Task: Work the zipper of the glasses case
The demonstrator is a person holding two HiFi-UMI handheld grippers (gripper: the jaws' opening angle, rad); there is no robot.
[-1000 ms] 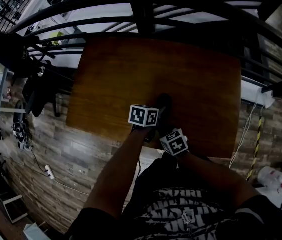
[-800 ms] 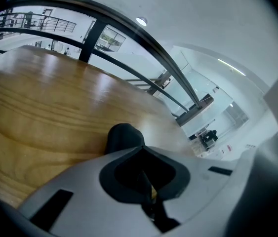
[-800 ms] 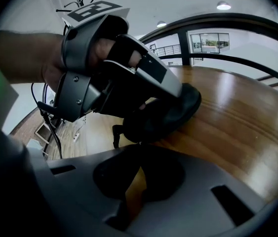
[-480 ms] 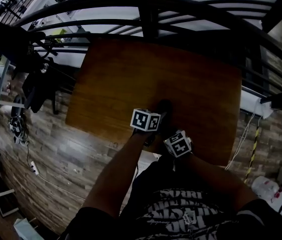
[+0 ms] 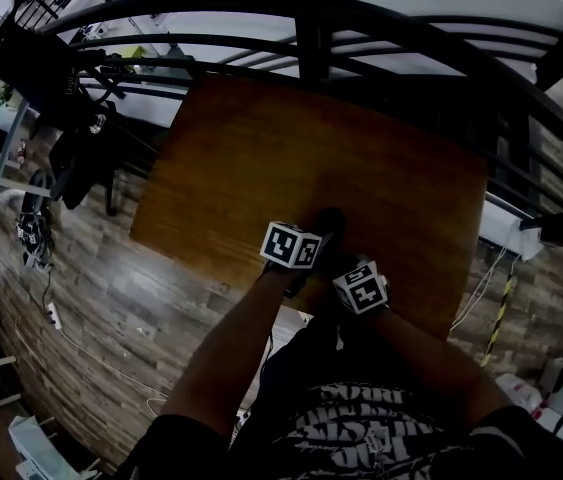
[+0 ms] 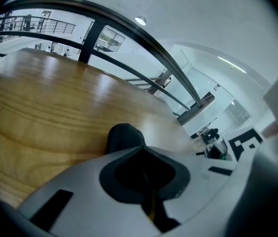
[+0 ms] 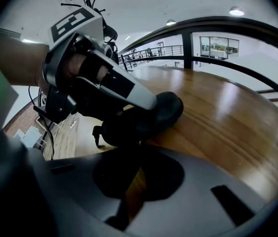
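Right gripper point(image 7: 135, 177) edged slightly right, jaws closed to an empty slit, left gripper point(image 7: 146, 104) clamped on black glasses case point(image 7: 166, 110), near edge of wooden table point(image 5: 261, 158).

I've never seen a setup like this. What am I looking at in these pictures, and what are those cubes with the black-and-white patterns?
There is no robot here. A person holds a hand-worked claw in each hand, and the patterned cubes are parts of those claws.

The head view comes from a camera on the person's head, looking steeply down at a wooden table. The other two views come from a camera riding on each claw, looking along its jaws.

One thing lies on the table: a black glasses case. The left claw appears closed on it, steadying it. The right claw has its tip right at the case's near end. I can't tell whether it is pinching the zipper.
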